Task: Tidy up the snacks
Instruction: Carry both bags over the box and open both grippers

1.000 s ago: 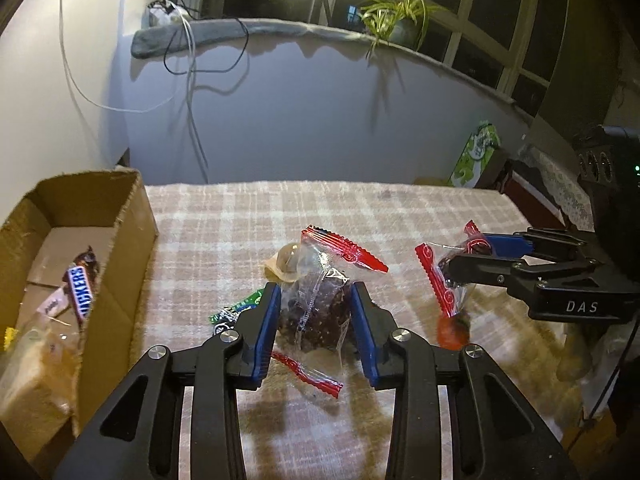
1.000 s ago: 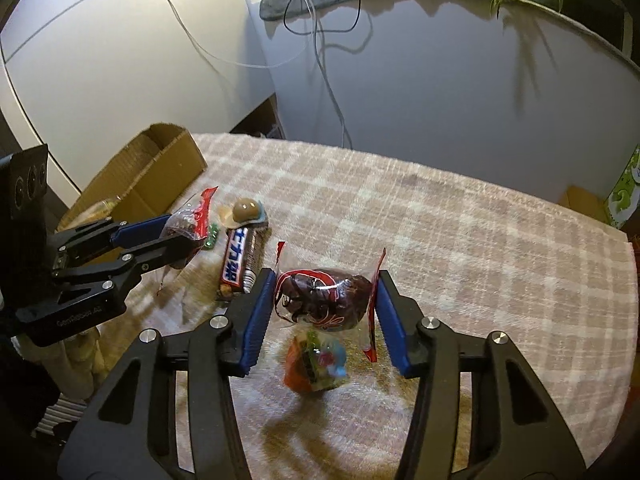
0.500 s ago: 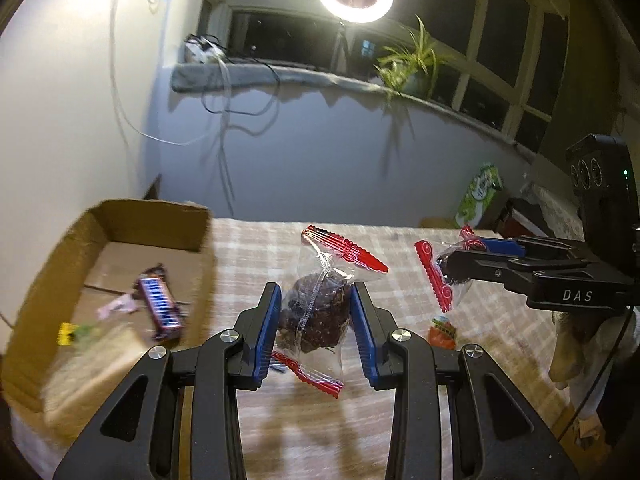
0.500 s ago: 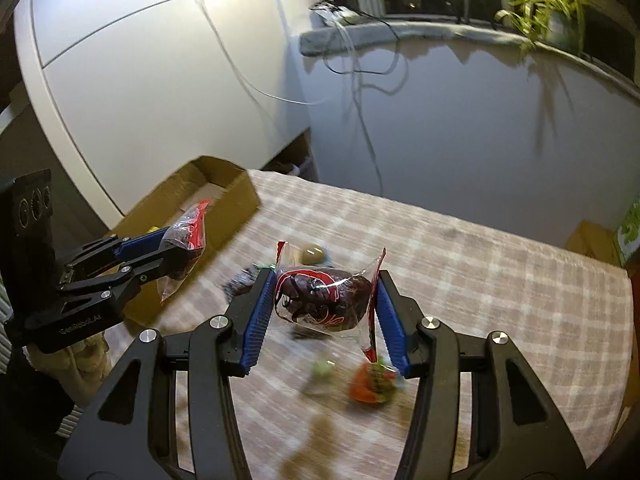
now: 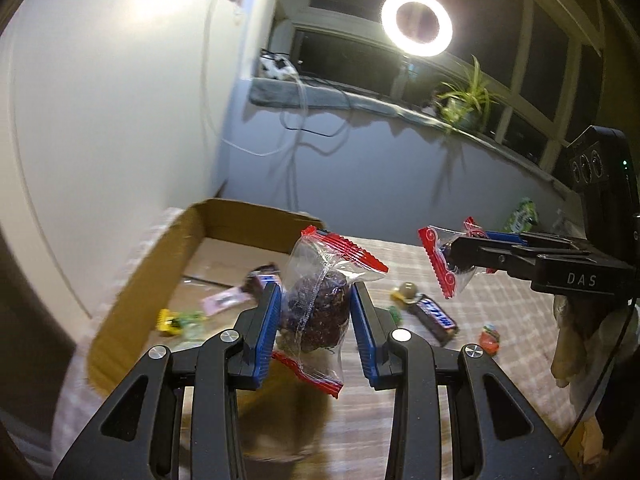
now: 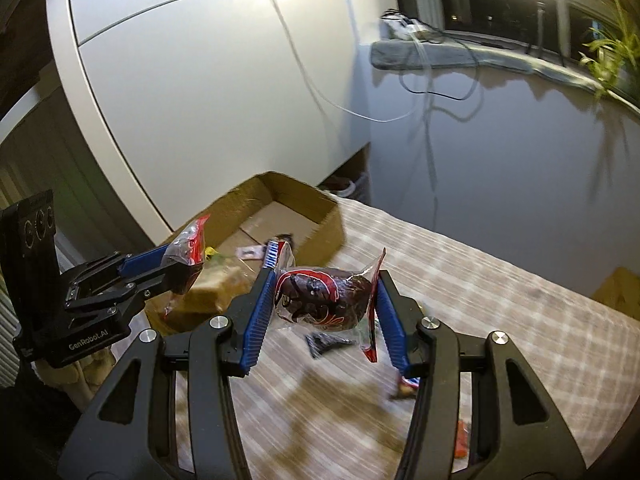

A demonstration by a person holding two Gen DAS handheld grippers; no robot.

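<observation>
My left gripper [image 5: 315, 296] is shut on a clear, red-edged packet of dark snack [image 5: 318, 312] and holds it in the air beside the open cardboard box [image 5: 132, 280]. My right gripper [image 6: 326, 292] is shut on a second such packet [image 6: 324, 300], raised over the table near the box [image 6: 324, 216]. Each gripper shows in the other's view: the right gripper [image 5: 448, 256] at right, the left gripper [image 6: 188, 260] over the box. The box holds a Snickers bar [image 5: 262, 280] and small sweets.
On the checked tablecloth [image 5: 400, 420] lie a Snickers bar [image 5: 436, 316], a round chocolate [image 5: 408, 290], and an orange sweet [image 5: 490, 336]. A white wall stands left of the box. A green bag [image 5: 520, 216] sits at the far right.
Both grippers have risen and swung left toward the box with their packets held. The box now lies closer under the left gripper.
</observation>
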